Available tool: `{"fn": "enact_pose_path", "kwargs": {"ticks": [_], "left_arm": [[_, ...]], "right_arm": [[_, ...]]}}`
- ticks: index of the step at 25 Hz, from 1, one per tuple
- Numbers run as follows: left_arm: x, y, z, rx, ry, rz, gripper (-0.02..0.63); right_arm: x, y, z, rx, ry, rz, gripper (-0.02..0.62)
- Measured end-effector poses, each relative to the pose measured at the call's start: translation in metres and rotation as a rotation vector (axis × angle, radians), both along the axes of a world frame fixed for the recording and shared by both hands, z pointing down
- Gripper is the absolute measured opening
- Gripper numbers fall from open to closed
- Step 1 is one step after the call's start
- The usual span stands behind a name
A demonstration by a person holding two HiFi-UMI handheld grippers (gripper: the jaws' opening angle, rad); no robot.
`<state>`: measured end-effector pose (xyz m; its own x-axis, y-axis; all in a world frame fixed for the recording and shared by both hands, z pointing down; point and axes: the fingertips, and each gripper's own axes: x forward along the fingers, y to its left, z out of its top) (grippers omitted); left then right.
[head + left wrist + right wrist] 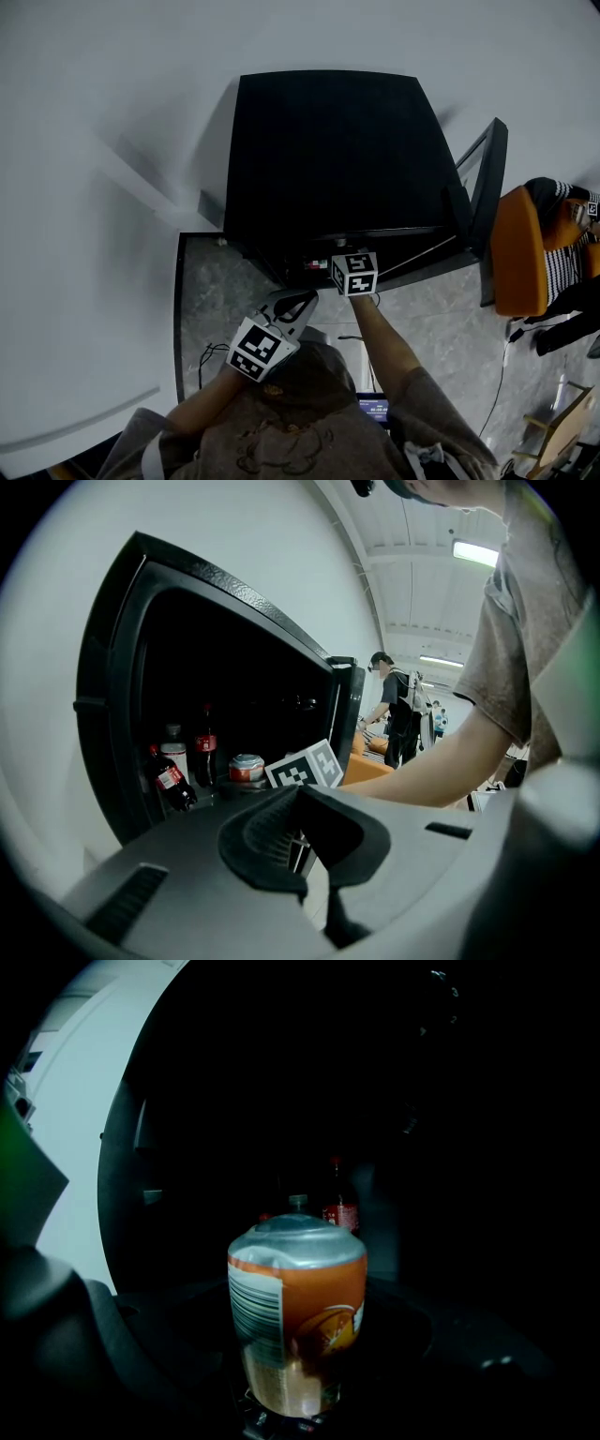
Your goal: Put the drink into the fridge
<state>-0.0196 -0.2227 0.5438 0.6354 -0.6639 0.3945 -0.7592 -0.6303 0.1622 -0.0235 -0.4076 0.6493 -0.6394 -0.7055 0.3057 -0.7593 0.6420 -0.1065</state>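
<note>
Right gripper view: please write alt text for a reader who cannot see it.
An orange aluminium drink can with a silver top stands upright between the dark jaws of the right gripper, inside the black, unlit fridge. Behind it stand a dark bottle with a red label and a paler capped bottle, both dim.

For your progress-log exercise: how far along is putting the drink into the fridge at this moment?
Done: the fridge has its door open; cola bottles already stand inside. In hand: the right gripper, reaching into the fridge, has its jaws shut on the orange can. The left gripper is empty, outside. Left: set the can down, release, withdraw, close the door. Whether the can rests on anything yet is unclear.
</note>
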Motion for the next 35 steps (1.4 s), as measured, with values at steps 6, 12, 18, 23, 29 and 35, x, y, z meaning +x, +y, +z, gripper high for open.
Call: {"fn": "enact_pose_path", "kwargs": {"ticks": [6,12,18,23,29,35], "left_arm": [[0.0,0.003,0.014,-0.013,-0.003,0.01,0.006],[0.001,0.001,0.025,-0.025,-0.005,0.02,0.005],[0.002,-0.003,0.033,-0.034,-0.006,0.023,0.005],[-0.003,-0.005,0.037,-0.042,-0.008,0.014,0.005],[-0.005,-0.006,0.041,-0.053,-0.003,0.013,0.005],[-0.005,-0.004,0.043,-0.042,-0.023,0.027,0.005]], "right_arm": [[0.0,-0.008,0.015,0.002,-0.008,0.026,0.351],[-0.002,-0.016,0.028,0.011,0.002,0.041,0.351],[-0.011,-0.025,0.033,0.034,-0.001,0.026,0.351],[-0.014,-0.031,0.039,0.033,0.005,0.024,0.353],[-0.017,-0.038,0.041,0.057,-0.012,0.026,0.353],[-0.016,-0.038,0.042,0.04,-0.026,0.032,0.353]]}}
